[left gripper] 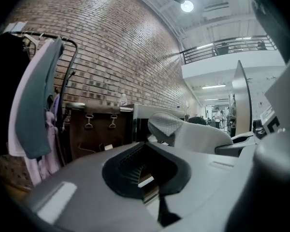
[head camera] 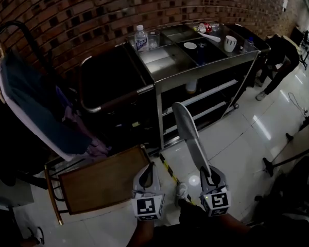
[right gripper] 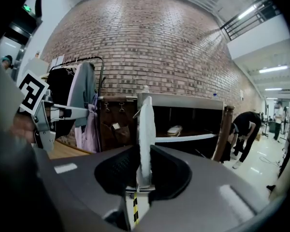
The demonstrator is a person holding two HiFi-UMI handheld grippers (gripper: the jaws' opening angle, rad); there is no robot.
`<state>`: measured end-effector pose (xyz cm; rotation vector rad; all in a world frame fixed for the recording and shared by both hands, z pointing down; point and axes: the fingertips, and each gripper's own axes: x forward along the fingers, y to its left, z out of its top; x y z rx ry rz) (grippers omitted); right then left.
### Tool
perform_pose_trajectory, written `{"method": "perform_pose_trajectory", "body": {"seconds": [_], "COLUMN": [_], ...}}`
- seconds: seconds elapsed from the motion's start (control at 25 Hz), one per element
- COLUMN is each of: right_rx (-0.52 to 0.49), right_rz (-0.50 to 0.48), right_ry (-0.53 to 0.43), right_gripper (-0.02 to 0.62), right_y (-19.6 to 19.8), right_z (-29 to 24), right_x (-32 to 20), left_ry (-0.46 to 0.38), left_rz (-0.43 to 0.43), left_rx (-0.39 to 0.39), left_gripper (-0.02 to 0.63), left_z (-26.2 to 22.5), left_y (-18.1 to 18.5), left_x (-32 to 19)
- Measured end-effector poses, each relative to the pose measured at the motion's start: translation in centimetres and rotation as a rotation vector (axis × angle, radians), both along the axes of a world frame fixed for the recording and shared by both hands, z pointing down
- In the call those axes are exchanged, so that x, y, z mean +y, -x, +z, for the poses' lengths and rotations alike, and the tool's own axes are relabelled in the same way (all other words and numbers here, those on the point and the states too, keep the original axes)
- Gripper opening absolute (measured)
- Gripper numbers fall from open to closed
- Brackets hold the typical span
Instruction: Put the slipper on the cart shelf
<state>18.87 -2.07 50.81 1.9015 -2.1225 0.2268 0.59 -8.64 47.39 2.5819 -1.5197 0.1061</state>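
Observation:
A long pale grey slipper (head camera: 188, 133) stands on edge and points up toward the steel cart (head camera: 206, 68). My right gripper (head camera: 210, 171) is shut on its near end. In the right gripper view the slipper (right gripper: 146, 129) rises upright between the pads, in front of the cart shelf (right gripper: 188, 139), where another slipper (right gripper: 174, 130) lies. My left gripper (head camera: 149, 168) hangs beside it at the left, shut and empty. From the left gripper view the held slipper (left gripper: 166, 124) shows to the right.
A wooden chair (head camera: 100, 181) stands by my left gripper, with a clothes rack (head camera: 36, 107) behind it. A dark bag (head camera: 110, 81) hangs on the cart's left end. A bottle (head camera: 140, 37), a cup (head camera: 230, 43) and a can (head camera: 205, 28) sit on top. A person (head camera: 280, 55) bends at the right.

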Motion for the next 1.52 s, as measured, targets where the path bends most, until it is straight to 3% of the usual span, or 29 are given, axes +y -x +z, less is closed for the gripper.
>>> {"method": "perform_pose_trajectory", "body": {"seconds": [0.28, 0.52, 0.68, 1.0, 1.28, 1.52], "right_rx": [0.012, -0.005, -0.031, -0.246, -0.321, -0.298], "right_rz": [-0.029, -0.099, -0.155, -0.174, -0.156, -0.127], "right_ry": [0.090, 0.126, 0.120, 0.204, 0.240, 0.229], "right_gripper": [0.061, 0.061, 0.061, 0.061, 0.061, 0.061], "right_y": [-5.7, -7.5, -6.1, -3.1, -1.2, -0.9], "right_z": [3.3, 5.3, 5.9, 8.0, 9.3, 10.4], "right_x": [-5.7, -13.0, -18.6, -29.1, -35.9, -40.1], "left_ry": [0.014, 0.011, -0.028, -0.077, -0.054, -0.037], "left_rz": [0.000, -0.045, -0.098, -0.203, -0.260, -0.288], "left_rx": [-0.025, -0.068, -0.077, -0.093, -0.107, -0.106], "left_gripper": [0.015, 0.015, 0.015, 0.015, 0.015, 0.015], "left_z": [0.9, 1.0, 0.2, -2.0, -1.0, -0.6], "left_y": [-6.1, -8.1, -7.1, -4.2, -3.0, -2.6], "left_x": [-6.5, -11.6, -13.6, -16.4, -17.1, -17.4]}}
